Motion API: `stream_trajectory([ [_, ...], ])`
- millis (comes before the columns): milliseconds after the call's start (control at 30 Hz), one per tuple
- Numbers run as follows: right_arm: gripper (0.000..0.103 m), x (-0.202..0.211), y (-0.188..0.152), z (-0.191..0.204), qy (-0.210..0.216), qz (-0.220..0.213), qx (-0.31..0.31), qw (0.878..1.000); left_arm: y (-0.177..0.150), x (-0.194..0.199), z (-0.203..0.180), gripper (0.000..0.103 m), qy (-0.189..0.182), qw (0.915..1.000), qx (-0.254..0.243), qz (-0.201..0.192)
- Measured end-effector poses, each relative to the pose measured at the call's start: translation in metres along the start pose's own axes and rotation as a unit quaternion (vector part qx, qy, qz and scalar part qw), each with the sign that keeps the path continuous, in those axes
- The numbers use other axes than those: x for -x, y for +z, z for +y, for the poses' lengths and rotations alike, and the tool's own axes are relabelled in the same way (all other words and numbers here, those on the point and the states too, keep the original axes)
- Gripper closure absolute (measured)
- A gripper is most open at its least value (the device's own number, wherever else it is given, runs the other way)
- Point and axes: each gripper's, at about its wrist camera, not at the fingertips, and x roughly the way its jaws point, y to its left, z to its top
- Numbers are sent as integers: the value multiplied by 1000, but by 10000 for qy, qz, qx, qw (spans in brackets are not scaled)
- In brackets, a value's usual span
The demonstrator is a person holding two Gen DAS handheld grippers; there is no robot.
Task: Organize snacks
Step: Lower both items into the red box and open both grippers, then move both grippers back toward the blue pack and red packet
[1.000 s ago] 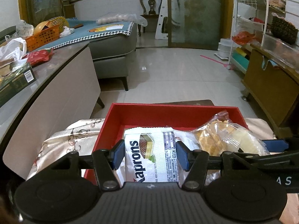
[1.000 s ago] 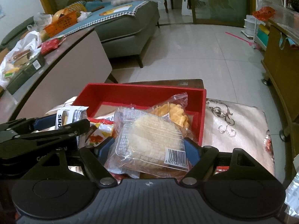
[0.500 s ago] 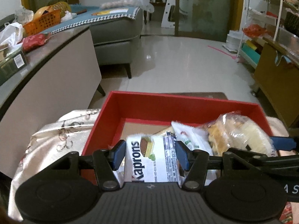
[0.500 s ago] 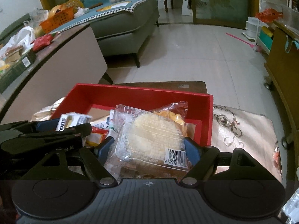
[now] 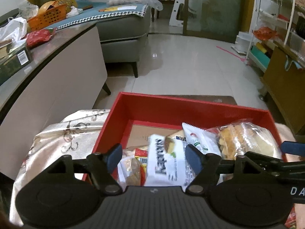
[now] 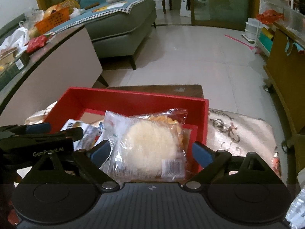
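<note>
Both tools have just been opening over the red box [image 5: 190,110], releasing their snacks. The left tool [image 5: 153,155] stands with its jaws spread, and the white wafer packet [image 5: 164,162] lies loose between them, clear of both pads and resting on the pile inside the box. The right tool [image 6: 151,152] is spread wider still; the clear-wrapped round cake [image 6: 152,148] sits between its jaws at the box's right end, apparently free. Both packs look light, crinkly and slippery, their contents crushable, so a gentle pinch across the sealed edges seems safest.
</note>
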Motion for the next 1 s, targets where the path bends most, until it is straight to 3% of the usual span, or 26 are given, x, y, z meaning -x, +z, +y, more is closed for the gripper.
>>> stream_trajectory([
  [267, 5, 31, -2, -6, 225, -105, -217, 9995, -4, 30, 7, 36, -306, 9993, 220, -56],
  [467, 5, 58, -12, -17, -22, -138, -196, 9997, -20, 52, -6, 36, -662, 9978, -16, 18],
  [833, 5, 81, -59, -70, -625, 383, -551, 9958, -64, 80, -77, 36, -1628, 9822, -702, 624],
  [1000, 5, 56, -70, -78, -437, 815, -771, 9927, -80, 80, -101, 36, -1538, 9805, -904, 818],
])
